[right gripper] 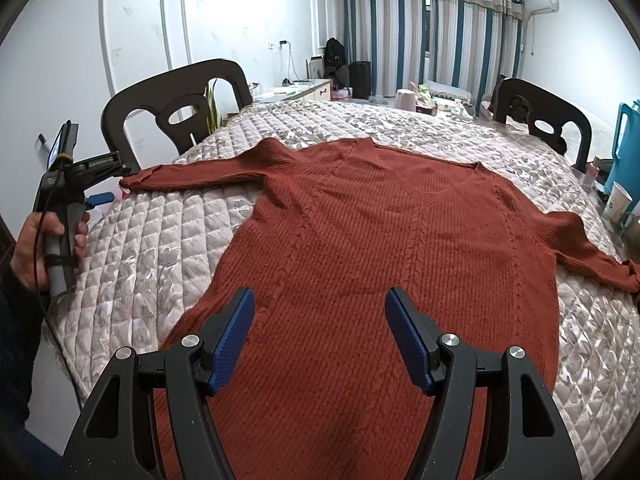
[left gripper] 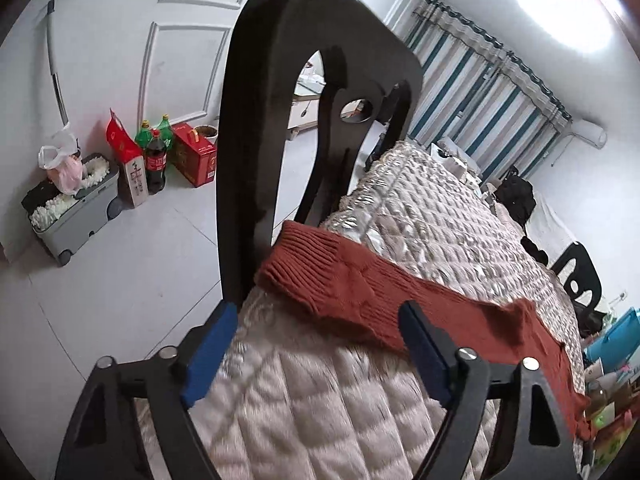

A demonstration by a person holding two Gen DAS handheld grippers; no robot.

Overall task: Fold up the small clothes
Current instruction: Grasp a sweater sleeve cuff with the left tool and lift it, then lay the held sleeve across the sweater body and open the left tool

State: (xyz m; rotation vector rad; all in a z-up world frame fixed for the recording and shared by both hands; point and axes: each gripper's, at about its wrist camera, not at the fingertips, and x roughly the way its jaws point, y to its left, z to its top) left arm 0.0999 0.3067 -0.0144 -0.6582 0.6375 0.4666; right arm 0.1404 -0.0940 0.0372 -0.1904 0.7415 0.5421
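Note:
A rust-red knit V-neck sweater [right gripper: 380,248] lies spread flat, front up, on a quilted table cover [right gripper: 160,240], both sleeves stretched out sideways. My right gripper [right gripper: 320,304] is open and empty, hovering over the sweater's lower body near the hem. My left gripper [left gripper: 320,316] is open and empty just short of the left sleeve [left gripper: 360,284], whose ribbed cuff [left gripper: 304,252] lies at the table's edge. The left gripper also shows in the right wrist view [right gripper: 108,184], held by a hand beside the sleeve's cuff [right gripper: 140,180].
A dark wooden chair [left gripper: 272,120] stands against the table's left edge by the cuff, another chair [right gripper: 544,120] at the far right. Cups [right gripper: 618,204] and a blue container [right gripper: 628,140] stand at the right edge. Bottles [left gripper: 155,156] and boxes sit on the floor.

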